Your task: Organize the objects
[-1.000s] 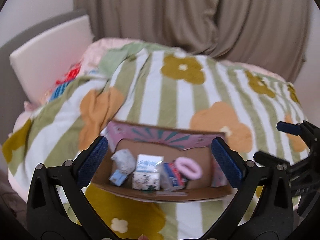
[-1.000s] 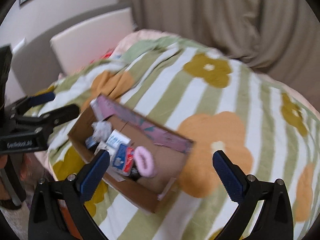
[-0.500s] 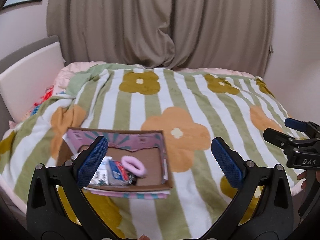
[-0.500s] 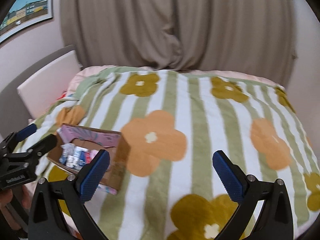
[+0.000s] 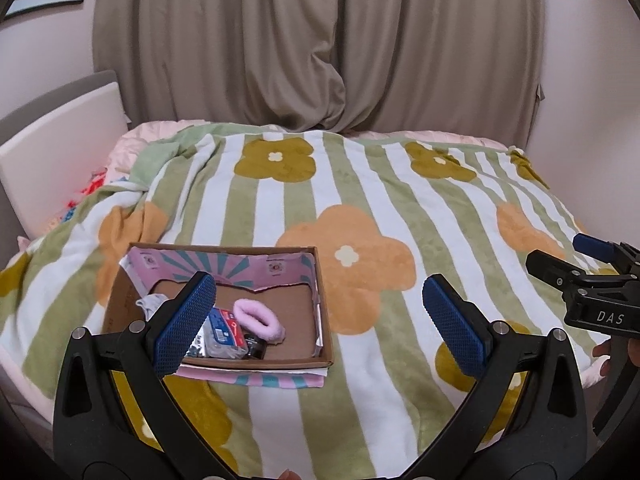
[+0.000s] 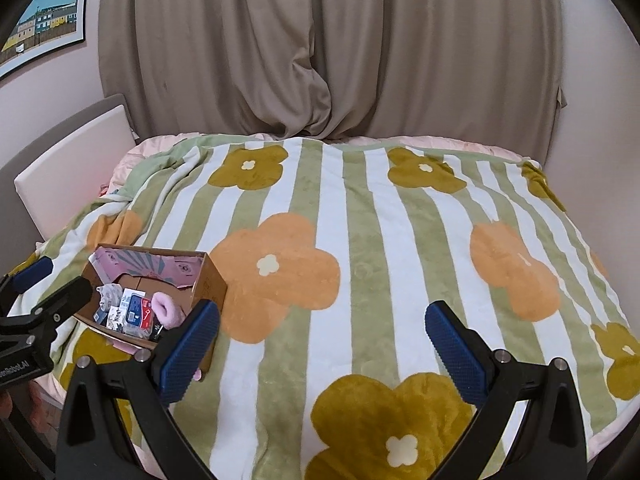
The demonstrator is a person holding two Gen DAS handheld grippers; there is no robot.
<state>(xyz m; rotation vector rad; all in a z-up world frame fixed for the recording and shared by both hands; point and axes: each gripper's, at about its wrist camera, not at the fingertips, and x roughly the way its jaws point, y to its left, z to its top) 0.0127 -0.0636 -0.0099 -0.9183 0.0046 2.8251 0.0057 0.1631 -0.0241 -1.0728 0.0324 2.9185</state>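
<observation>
An open cardboard box point(image 5: 324, 320) with a pink patterned lining sits on the bed's near left part; it also shows in the right wrist view point(image 6: 212, 276). Inside lie a pink fuzzy hair tie point(image 5: 258, 318), a red and blue packet point(image 5: 224, 330), a grey crumpled item point(image 5: 150, 304) and other small packs. My left gripper point(image 5: 320, 320) is open and empty, held above the bed just right of the box. My right gripper point(image 6: 322, 344) is open and empty over the blanket's middle, right of the box.
A striped green and white blanket with orange and olive flowers point(image 5: 360, 208) covers the bed. A white headboard cushion point(image 5: 60, 144) stands at the left, brown curtains point(image 5: 320, 40) behind, a framed picture point(image 6: 40, 28) on the left wall.
Both grippers have pulled back and up from the box and swung right, so the whole bed is in view. The box and its contents stay put. Both grippers stay open.
</observation>
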